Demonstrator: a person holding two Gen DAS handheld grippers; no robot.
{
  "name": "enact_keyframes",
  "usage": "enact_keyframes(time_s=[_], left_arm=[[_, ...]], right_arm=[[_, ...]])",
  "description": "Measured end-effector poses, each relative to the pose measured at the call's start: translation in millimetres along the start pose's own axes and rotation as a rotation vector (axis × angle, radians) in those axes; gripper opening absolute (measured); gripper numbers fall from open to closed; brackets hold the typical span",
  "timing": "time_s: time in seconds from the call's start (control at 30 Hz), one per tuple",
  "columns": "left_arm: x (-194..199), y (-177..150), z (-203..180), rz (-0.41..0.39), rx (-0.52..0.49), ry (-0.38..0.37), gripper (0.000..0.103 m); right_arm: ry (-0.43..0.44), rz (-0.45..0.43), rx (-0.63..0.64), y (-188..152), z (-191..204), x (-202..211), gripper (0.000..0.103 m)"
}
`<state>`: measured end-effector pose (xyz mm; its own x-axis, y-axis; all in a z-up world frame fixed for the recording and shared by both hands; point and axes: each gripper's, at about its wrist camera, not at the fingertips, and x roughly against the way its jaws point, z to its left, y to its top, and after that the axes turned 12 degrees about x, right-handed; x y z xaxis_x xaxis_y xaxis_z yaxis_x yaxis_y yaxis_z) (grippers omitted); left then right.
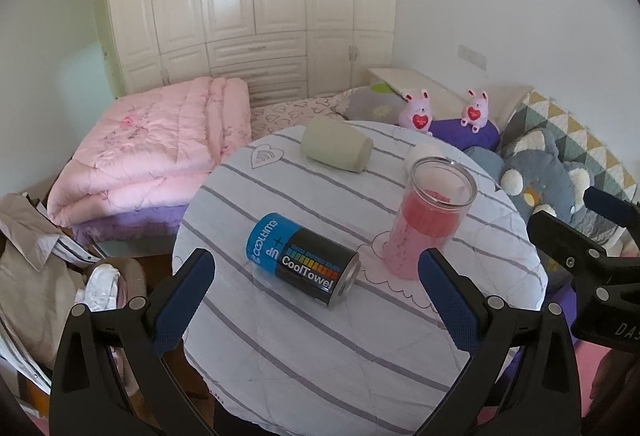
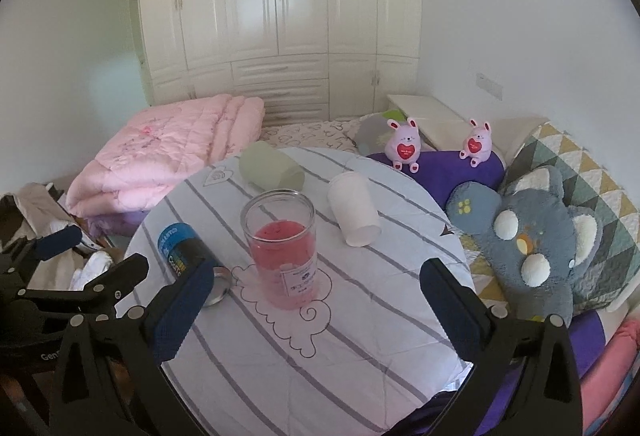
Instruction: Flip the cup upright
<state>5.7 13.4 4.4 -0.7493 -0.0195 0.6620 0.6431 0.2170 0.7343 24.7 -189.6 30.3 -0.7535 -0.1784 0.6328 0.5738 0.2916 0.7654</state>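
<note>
- We see the white paper cup [image 2: 354, 210] lying on its side on the round striped surface [image 2: 360, 356], far right of centre, its open mouth turned toward us.
- A green cup [image 2: 272, 170] also lies on its side at the far edge of the surface, apart from the white one.
- A clear jar of pink granules [image 2: 282, 248] stands upright mid-surface; just left of it a CoolTowel canister [image 1: 304, 262] lies on its side.
- Left gripper [image 1: 316, 296]: jaws wide, holding nothing, hovering near the canister.
- Right gripper [image 2: 316, 308]: jaws wide, holding nothing, with the jar between the fingers in view but not touched.
- Beyond the surface: a folded pink quilt [image 1: 152, 144] and two pink plush rabbits [image 2: 404, 144] on the bed.
</note>
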Motion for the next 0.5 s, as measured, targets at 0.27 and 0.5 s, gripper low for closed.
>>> enact_keyframes(time_s=[0.27, 0.5], left_arm=[[-1.4, -1.7, -1.3, 0.003, 0.003, 0.009, 0.103], [-5.1, -3.2, -2.4, 0.007, 0.007, 0.008, 0.103]], right_arm=[[-0.013, 0.023, -0.006, -1.5, -1.9, -5.4, 0.103], [-0.015, 0.039, 0.001, -1.8, -0.2, -9.7, 0.103]])
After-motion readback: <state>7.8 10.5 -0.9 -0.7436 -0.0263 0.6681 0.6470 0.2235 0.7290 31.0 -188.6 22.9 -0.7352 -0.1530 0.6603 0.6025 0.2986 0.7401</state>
